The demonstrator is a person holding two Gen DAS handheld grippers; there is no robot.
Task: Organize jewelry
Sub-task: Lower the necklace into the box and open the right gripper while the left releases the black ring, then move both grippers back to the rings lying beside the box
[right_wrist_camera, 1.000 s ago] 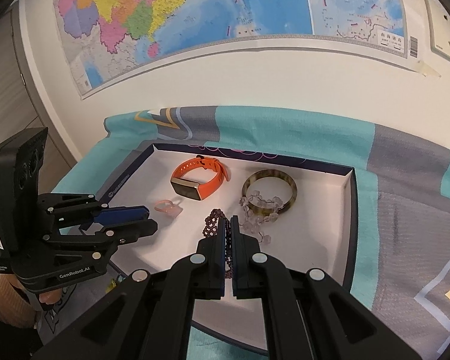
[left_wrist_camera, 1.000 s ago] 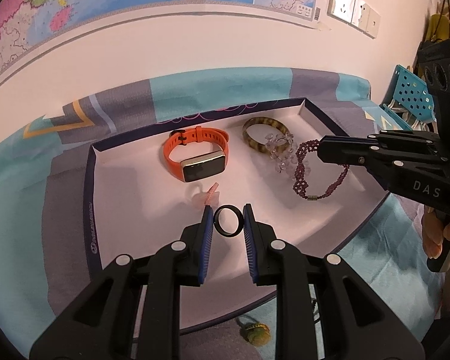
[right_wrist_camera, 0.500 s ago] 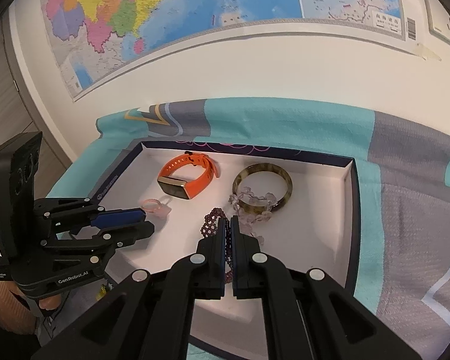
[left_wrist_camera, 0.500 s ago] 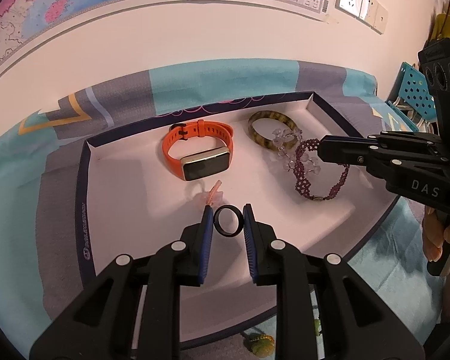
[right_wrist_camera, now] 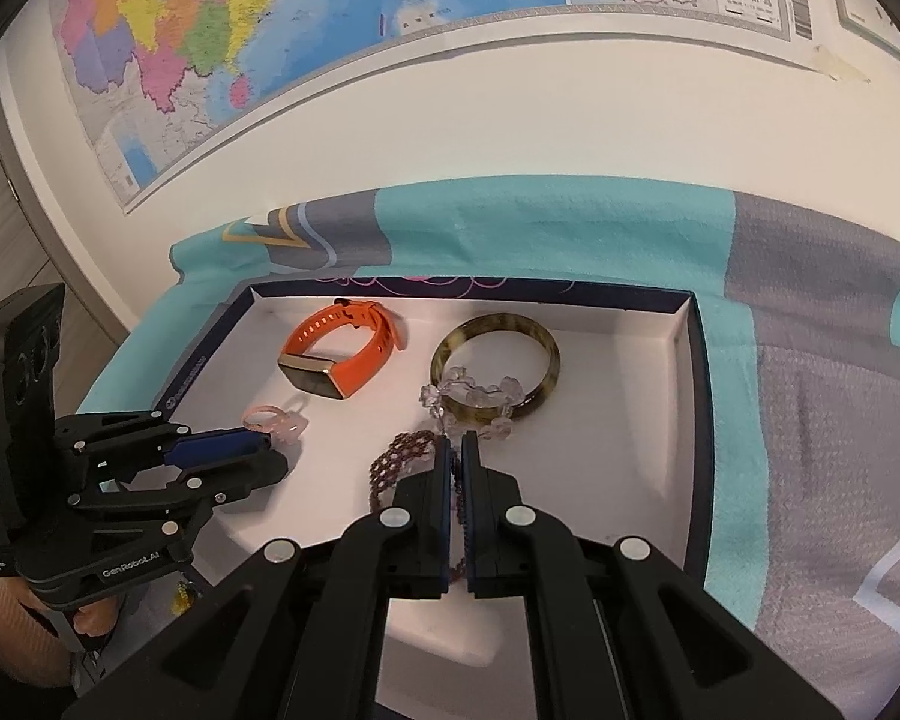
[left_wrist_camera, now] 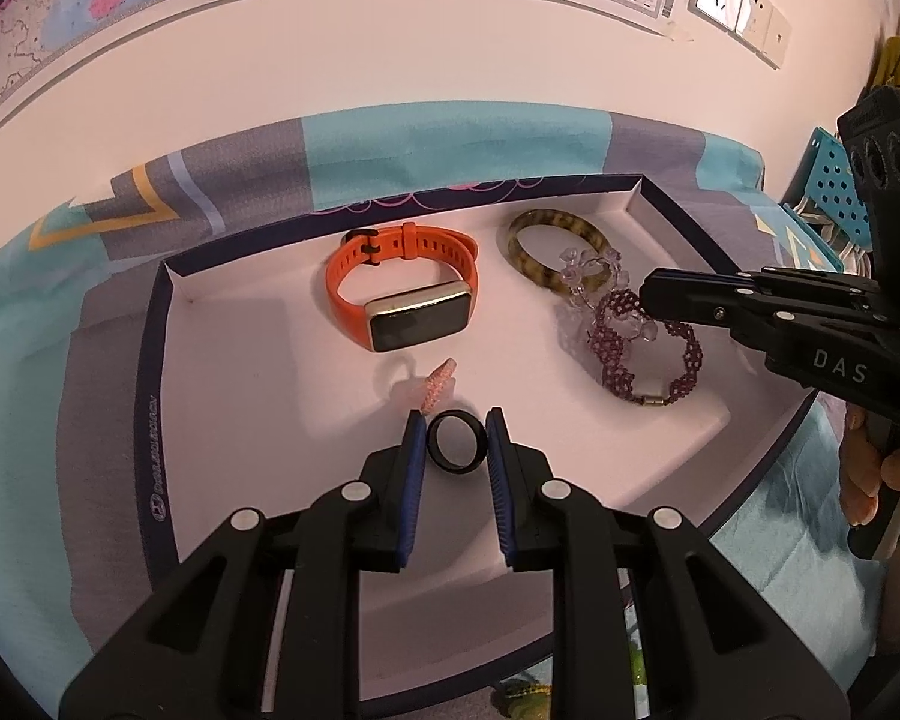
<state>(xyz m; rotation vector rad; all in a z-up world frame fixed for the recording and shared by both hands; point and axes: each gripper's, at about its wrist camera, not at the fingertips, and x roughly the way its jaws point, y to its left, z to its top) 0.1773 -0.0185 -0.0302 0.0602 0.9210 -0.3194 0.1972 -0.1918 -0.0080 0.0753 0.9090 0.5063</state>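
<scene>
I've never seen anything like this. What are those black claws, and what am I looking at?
No robot: a person holds a hand-held gripper in each hand, each with a camera looking along its fingers. One picture is from the left gripper, which pinches a black ring. The other is from the right gripper, closed on a strand of the purple beaded bracelet, jaws just eased slightly. In the tray lie an orange watch, a brown bangle, a clear bead bracelet and a pink ring.

a map (right_wrist_camera: 342,30) hangs on the white wall (right_wrist_camera: 510,120), sockets (left_wrist_camera: 741,3) beside it; a patterned cloth (right_wrist_camera: 810,324) lies below.
</scene>
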